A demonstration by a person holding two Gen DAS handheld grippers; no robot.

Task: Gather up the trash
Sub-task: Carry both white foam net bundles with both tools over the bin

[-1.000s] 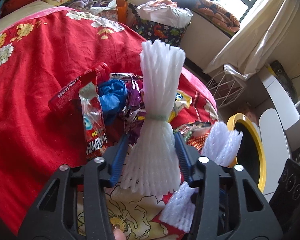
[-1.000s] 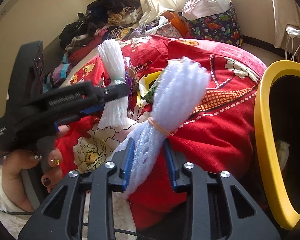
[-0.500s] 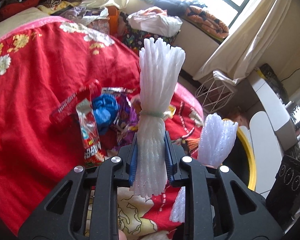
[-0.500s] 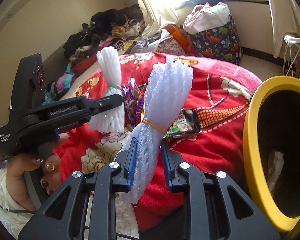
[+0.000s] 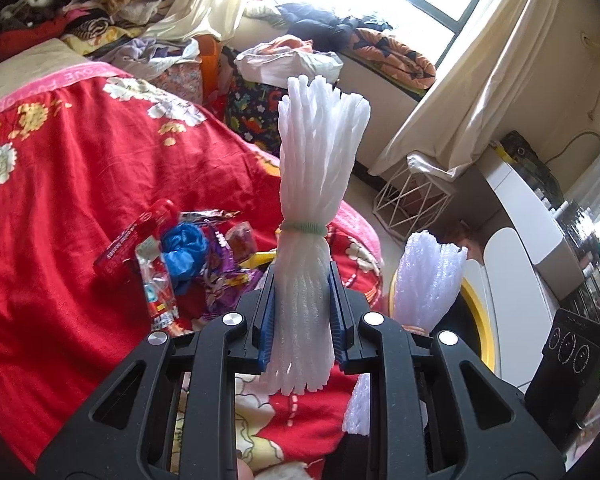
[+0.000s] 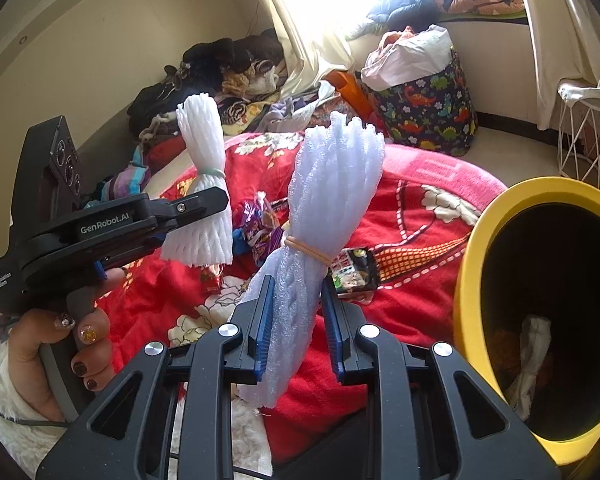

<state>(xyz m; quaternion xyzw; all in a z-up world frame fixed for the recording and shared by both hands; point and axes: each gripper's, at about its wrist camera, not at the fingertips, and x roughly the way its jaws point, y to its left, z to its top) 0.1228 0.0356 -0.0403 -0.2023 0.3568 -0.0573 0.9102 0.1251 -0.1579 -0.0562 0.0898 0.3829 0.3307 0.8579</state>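
Observation:
My left gripper (image 5: 302, 284) is shut on a white foam-net bundle (image 5: 316, 176) tied with a green band, held upright above the red bedspread (image 5: 60, 208). It also shows in the right wrist view (image 6: 204, 168). My right gripper (image 6: 296, 296) is shut on a second foam-net bundle (image 6: 332, 184) tied with an orange band; it shows in the left wrist view (image 5: 430, 276). A yellow-rimmed bin (image 6: 476, 240) stands to the right with some trash inside. Snack wrappers (image 5: 204, 256) and a blue bag (image 5: 182, 250) lie on the bedspread.
A dark snack packet (image 6: 354, 270) lies on the bedspread near the bin. A dinosaur-print bag (image 6: 424, 112) and a white wire basket (image 5: 410, 204) stand on the floor by the curtain. Clothes are piled at the bed's far end (image 5: 80, 12).
My left gripper closed on its foam bundle and lifted it off the bedspread. My right gripper rose with its bundle, and the bin's opening came further into view.

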